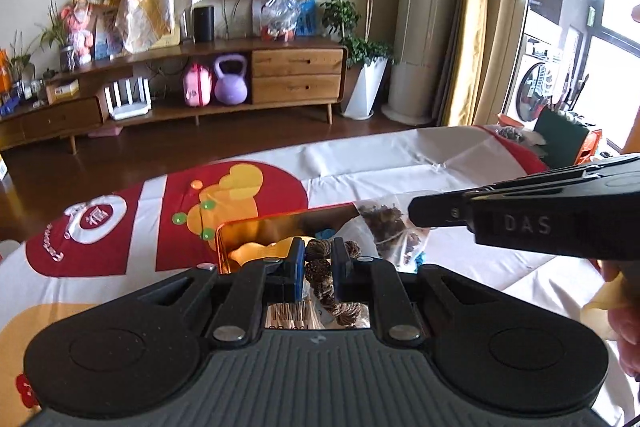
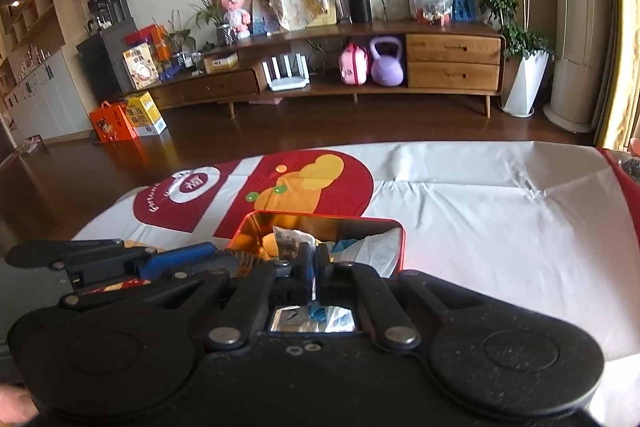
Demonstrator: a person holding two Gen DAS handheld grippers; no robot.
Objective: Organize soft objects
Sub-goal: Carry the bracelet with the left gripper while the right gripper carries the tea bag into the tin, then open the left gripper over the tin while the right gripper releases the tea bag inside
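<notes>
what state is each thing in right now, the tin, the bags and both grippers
left gripper: shut on the brown dried bundle
right gripper: shut, apparently pinching a clear bag of dried brown pieces
red tin: open, no lid on, packets inside
tablecloth: spread flat, creased

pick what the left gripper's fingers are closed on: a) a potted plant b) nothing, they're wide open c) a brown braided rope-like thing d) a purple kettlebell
c: in the left wrist view the left gripper has its fingers pinched on a brown braided rope-like piece, held over the open red tin on the table.
</notes>
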